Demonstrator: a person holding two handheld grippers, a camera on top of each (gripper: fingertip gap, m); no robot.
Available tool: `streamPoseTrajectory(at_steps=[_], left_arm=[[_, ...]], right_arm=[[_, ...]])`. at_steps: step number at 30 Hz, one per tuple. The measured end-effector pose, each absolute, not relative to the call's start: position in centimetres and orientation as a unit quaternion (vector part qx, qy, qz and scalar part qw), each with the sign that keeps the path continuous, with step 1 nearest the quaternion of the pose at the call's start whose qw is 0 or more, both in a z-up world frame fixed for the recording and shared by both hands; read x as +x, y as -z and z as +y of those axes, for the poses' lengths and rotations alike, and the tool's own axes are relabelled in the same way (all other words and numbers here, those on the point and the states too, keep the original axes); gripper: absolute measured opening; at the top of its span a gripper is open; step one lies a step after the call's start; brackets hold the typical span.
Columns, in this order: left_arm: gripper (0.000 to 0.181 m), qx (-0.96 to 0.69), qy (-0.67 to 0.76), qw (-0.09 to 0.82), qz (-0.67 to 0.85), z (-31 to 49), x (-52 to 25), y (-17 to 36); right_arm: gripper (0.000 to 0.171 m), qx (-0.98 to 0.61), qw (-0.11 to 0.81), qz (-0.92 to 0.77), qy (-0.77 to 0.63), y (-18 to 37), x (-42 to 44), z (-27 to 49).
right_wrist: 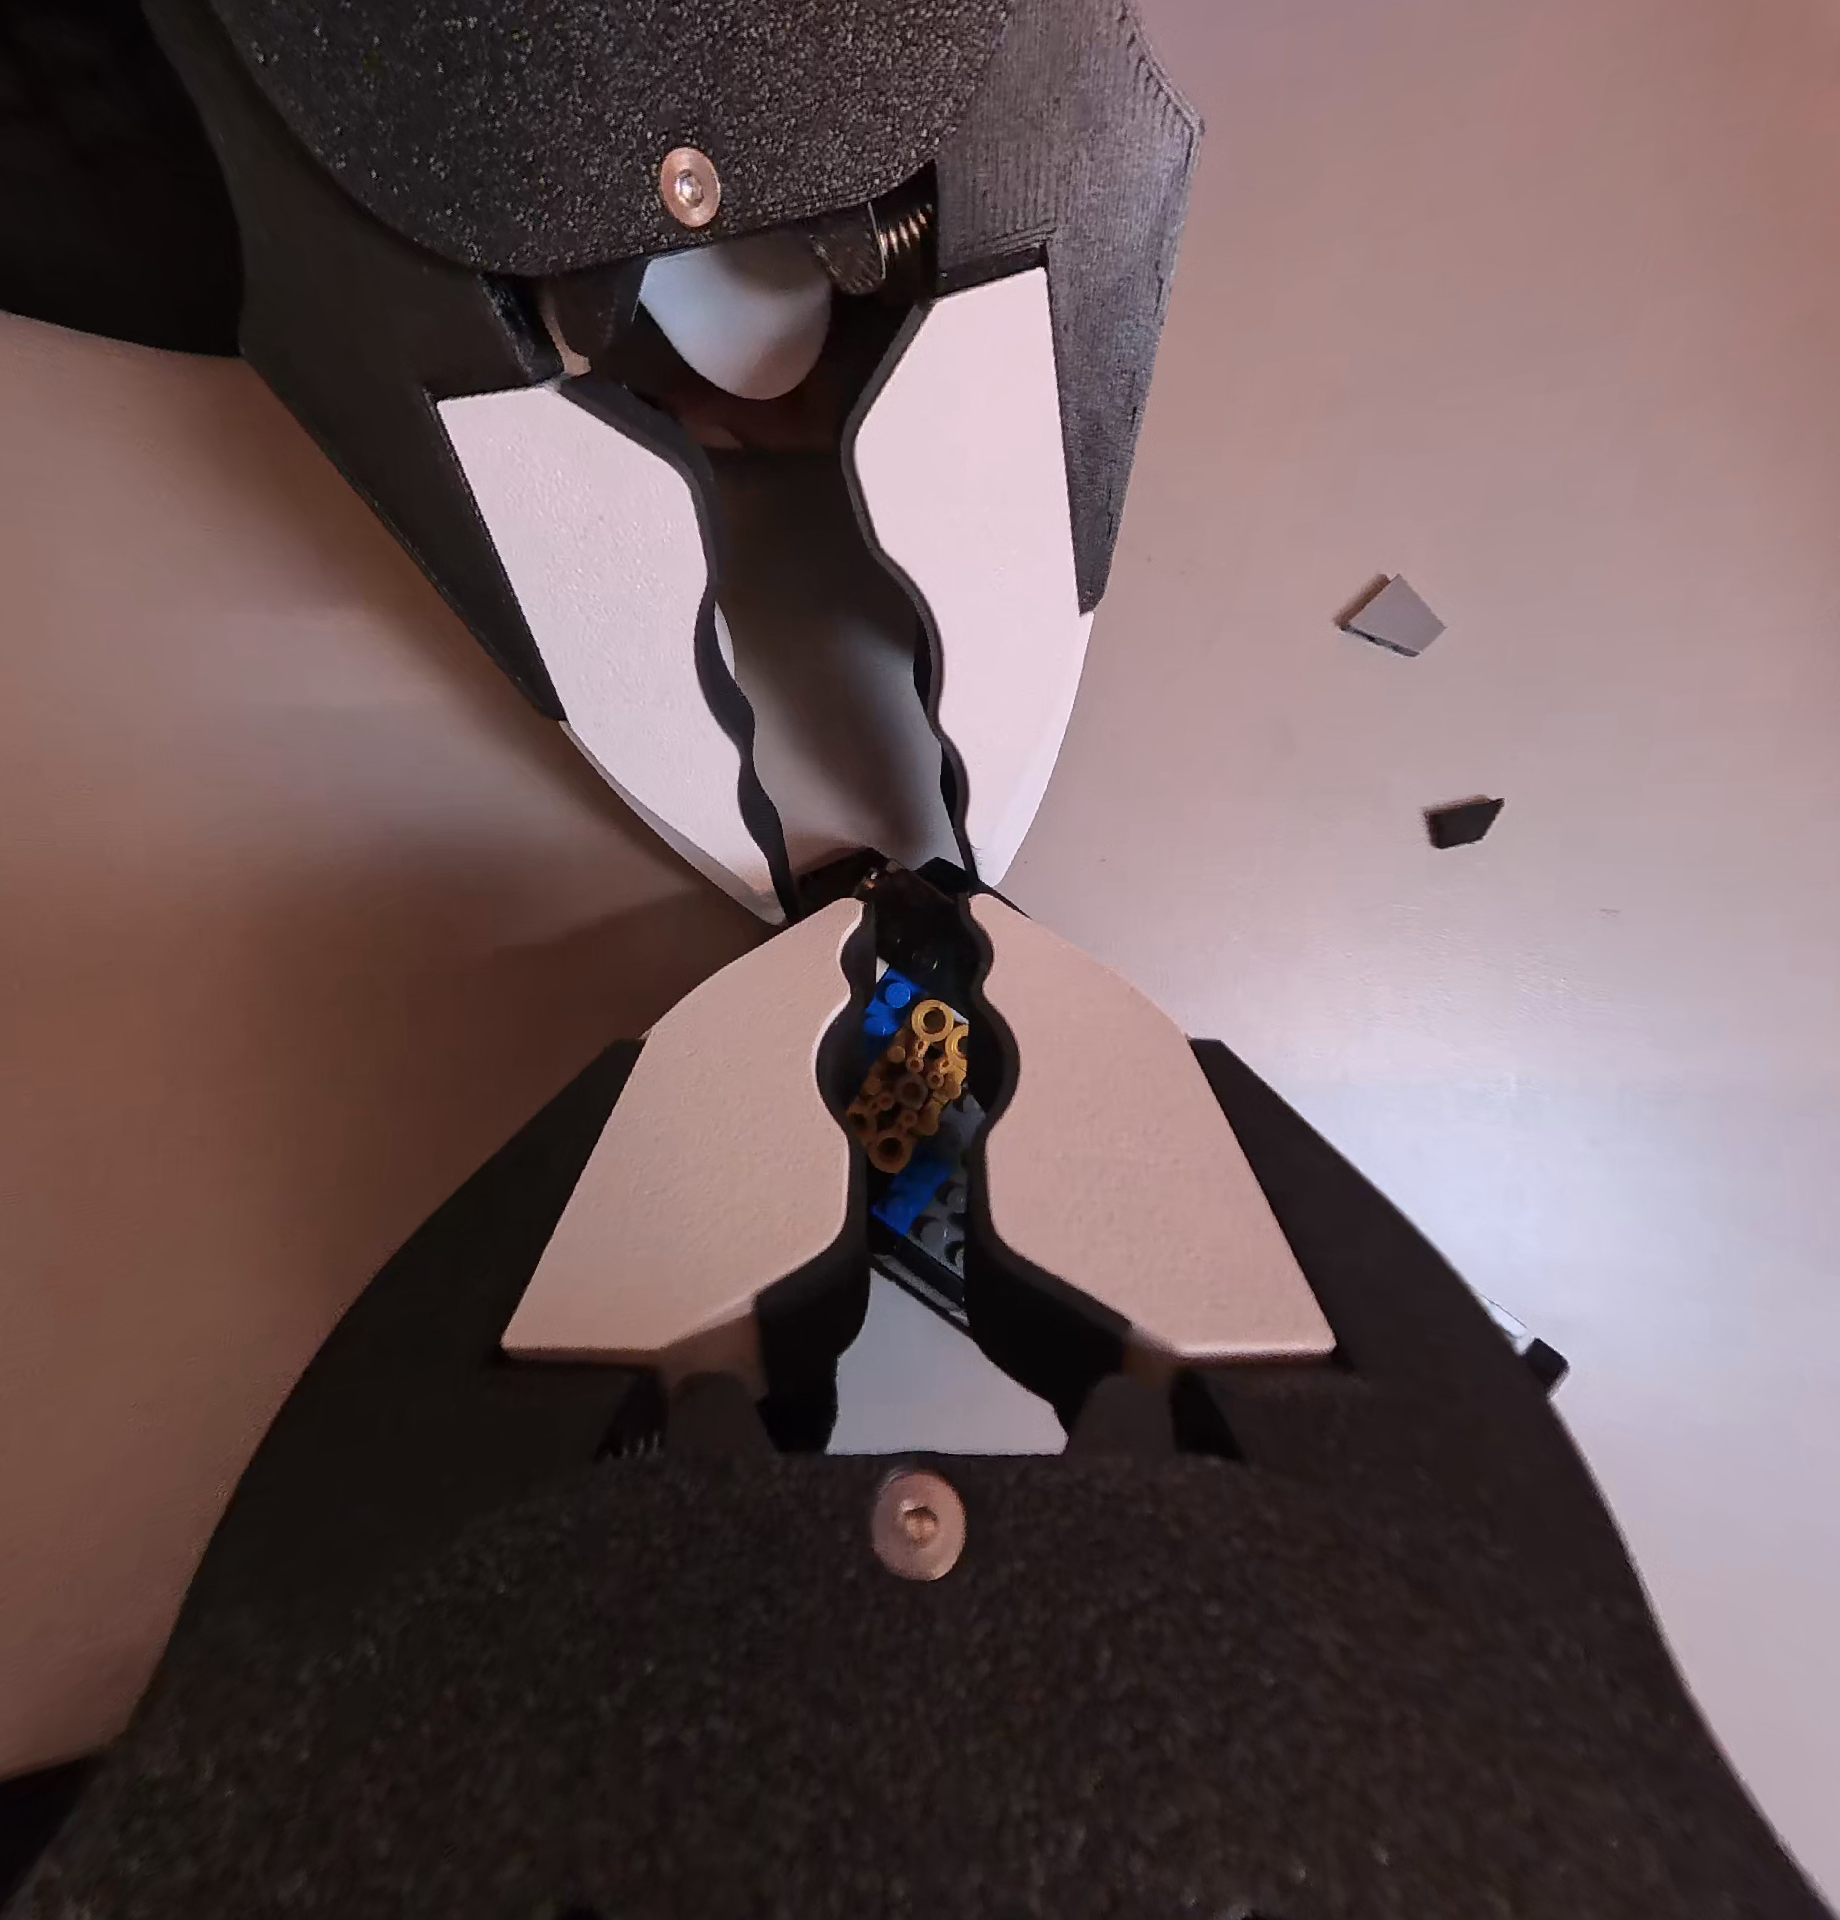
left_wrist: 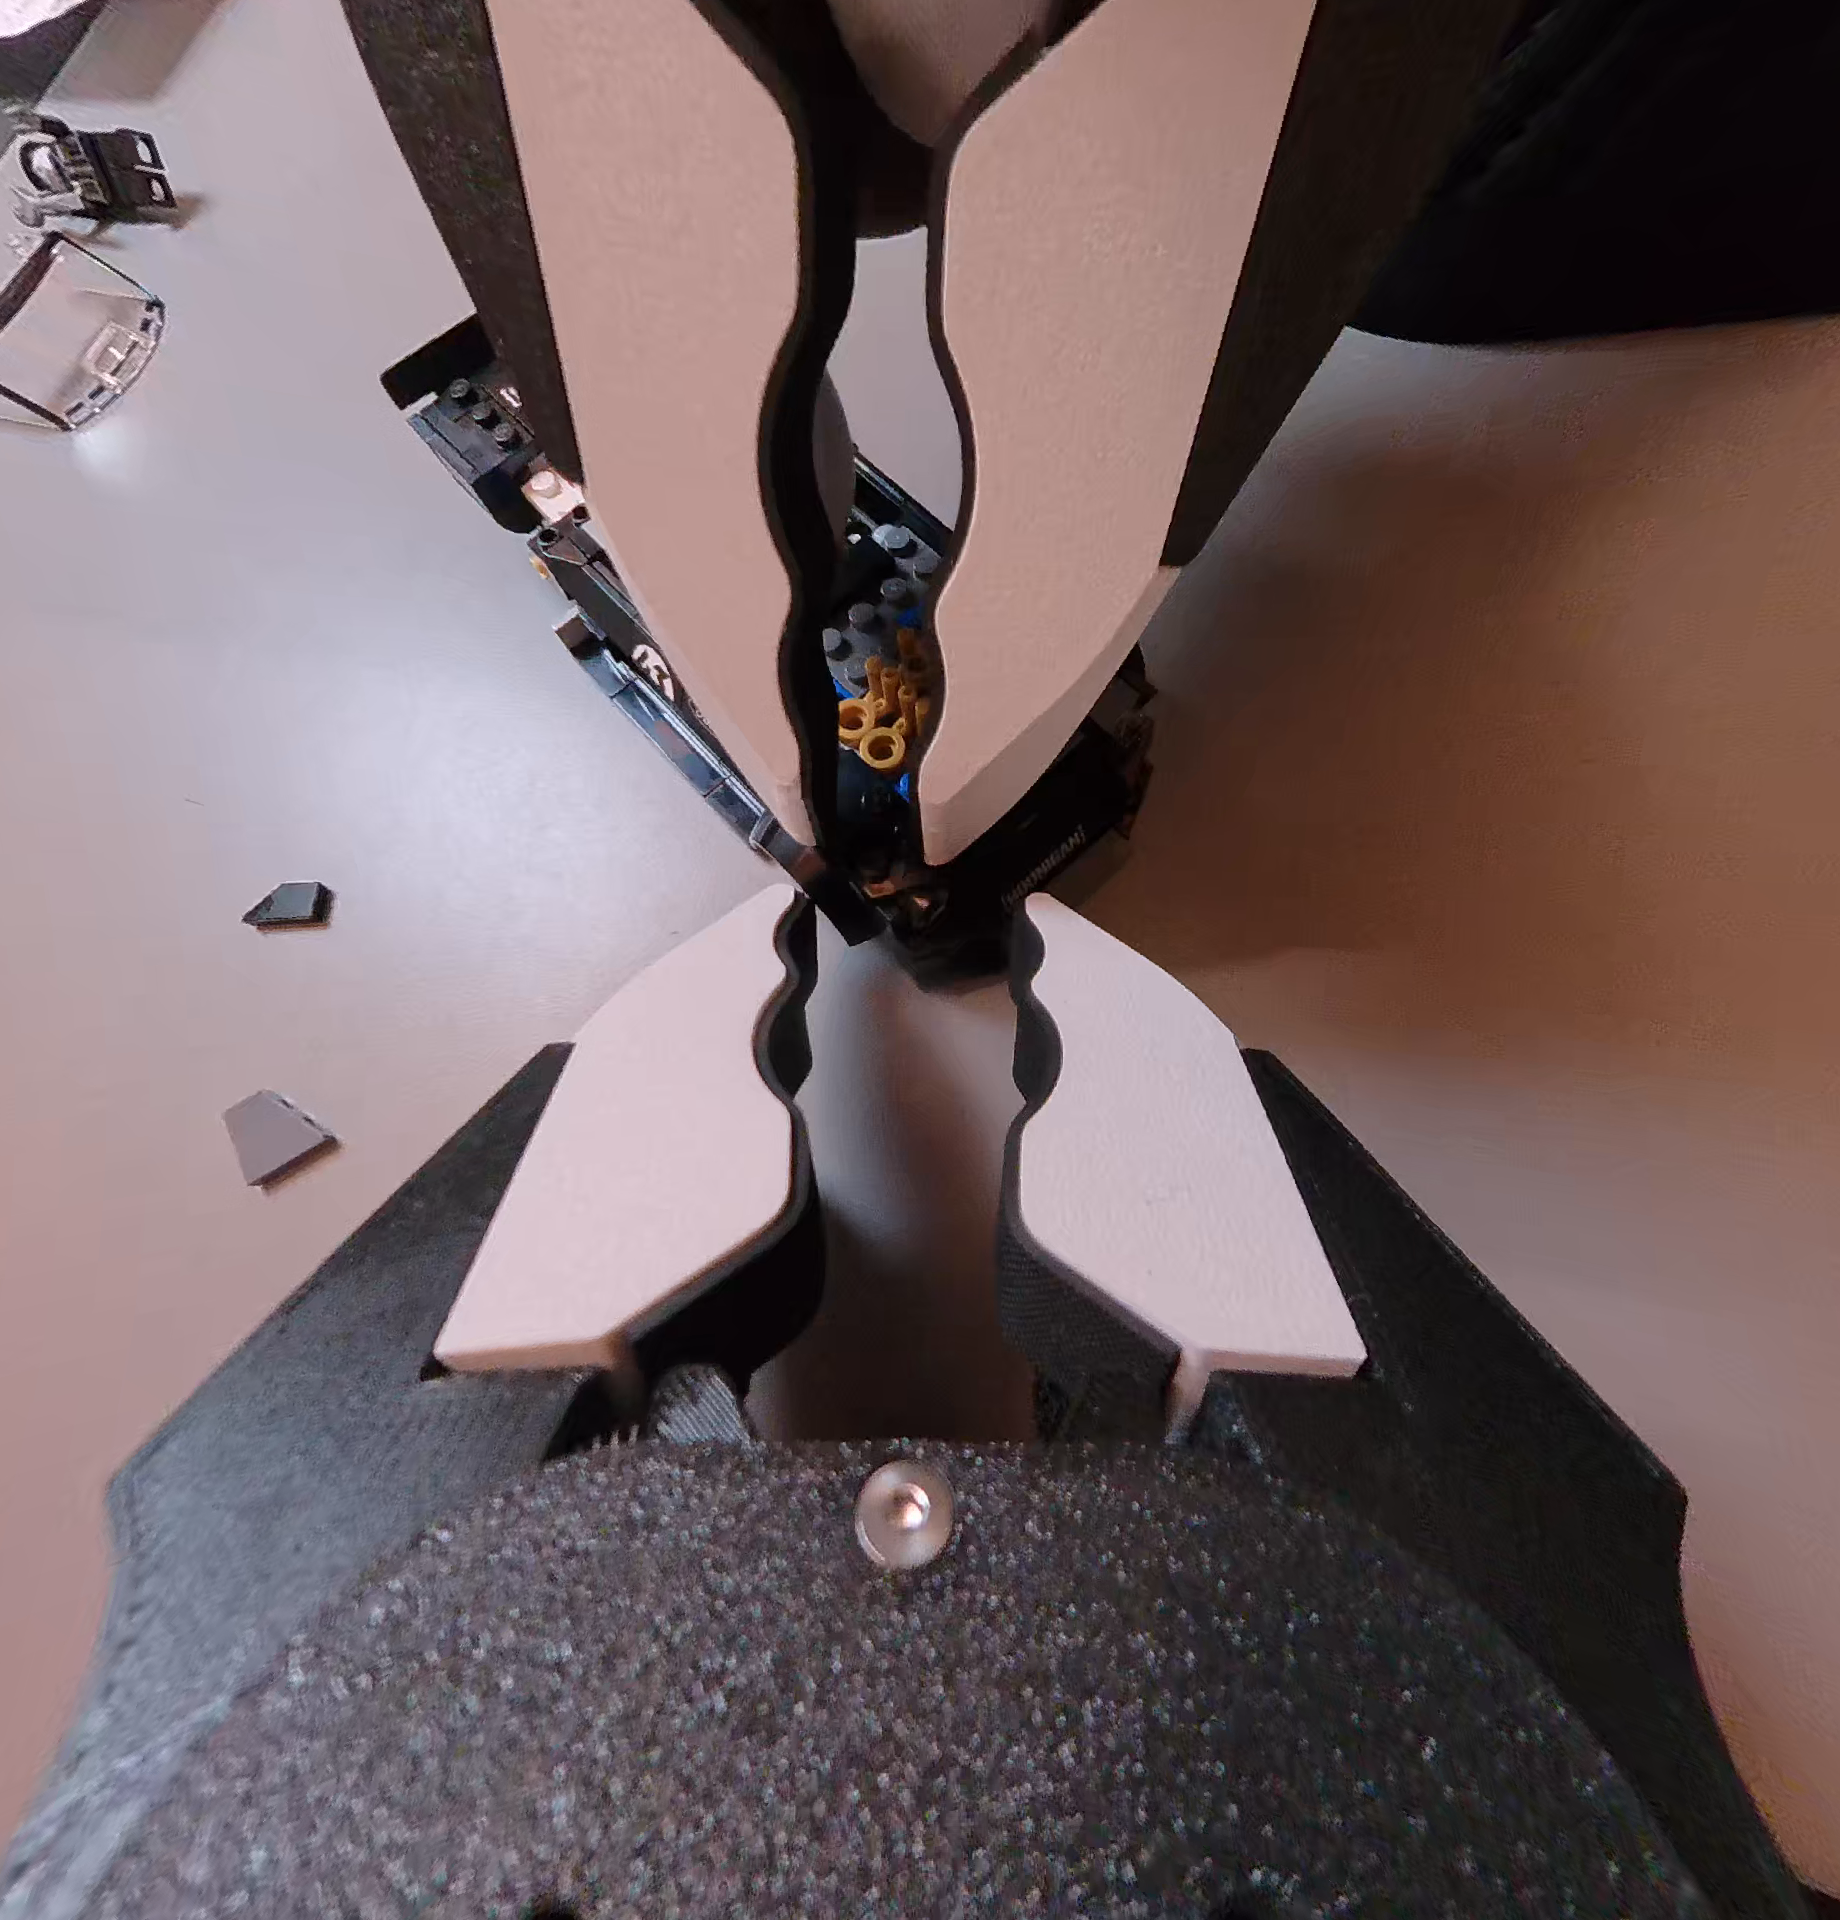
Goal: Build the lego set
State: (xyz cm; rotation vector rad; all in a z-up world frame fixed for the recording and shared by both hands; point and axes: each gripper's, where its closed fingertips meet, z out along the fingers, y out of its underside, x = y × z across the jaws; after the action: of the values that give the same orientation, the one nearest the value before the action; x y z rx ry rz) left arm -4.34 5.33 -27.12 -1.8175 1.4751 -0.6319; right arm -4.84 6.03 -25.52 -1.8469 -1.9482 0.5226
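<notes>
My table (left_wrist: 220,665) was pale and bare around the work. On it lay the lego model (left_wrist: 677,686), long, dark, blue inside, with a gold cluster (left_wrist: 885,707) at its middle. My two tongs met tip to tip over one end of it. The left tongs (left_wrist: 911,914) stood narrowly apart at that end; whether they pinched it I could not tell. The right tongs (right_wrist: 921,914) straddled the model, nearly closed; grip unclear too. A clear windscreen piece (left_wrist: 64,343) lay well off, a grey wedge (left_wrist: 272,1138) and a black wedge (left_wrist: 292,904) nearer.
</notes>
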Motion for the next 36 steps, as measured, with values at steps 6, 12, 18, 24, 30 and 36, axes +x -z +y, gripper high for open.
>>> streamPoseTrajectory(at_steps=[6,12,18,24,30,36], left_arm=[[0.035,-0.702,0.245,0.350,0.570,5.3,-4.3,27.2],[0.035,-0.701,0.247,0.349,0.571,5.2,-4.2,27.2],[0.035,-0.702,0.248,0.348,0.570,5.2,-4.3,27.3],[0.035,-0.702,0.248,0.347,0.571,5.2,-4.2,27.4],[0.035,-0.702,0.247,0.345,0.571,5.2,-4.0,27.5],[0.034,-0.704,0.248,0.346,0.569,5.2,-4.0,27.5]], right_arm=[[0.014,-0.659,0.202,-0.699,-0.190,25.6,-4.8,6.0],[0.014,-0.662,0.198,-0.694,-0.202,25.5,-4.6,6.0],[0.016,-0.670,0.199,-0.677,-0.232,24.9,-4.7,5.9],[0.006,-0.679,0.199,-0.676,-0.204,25.2,-4.1,6.2],[0.001,-0.685,0.184,-0.676,-0.199,25.6,-4.1,6.1],[0.001,-0.704,0.147,-0.660,-0.215,25.7,-4.1,6.1]])
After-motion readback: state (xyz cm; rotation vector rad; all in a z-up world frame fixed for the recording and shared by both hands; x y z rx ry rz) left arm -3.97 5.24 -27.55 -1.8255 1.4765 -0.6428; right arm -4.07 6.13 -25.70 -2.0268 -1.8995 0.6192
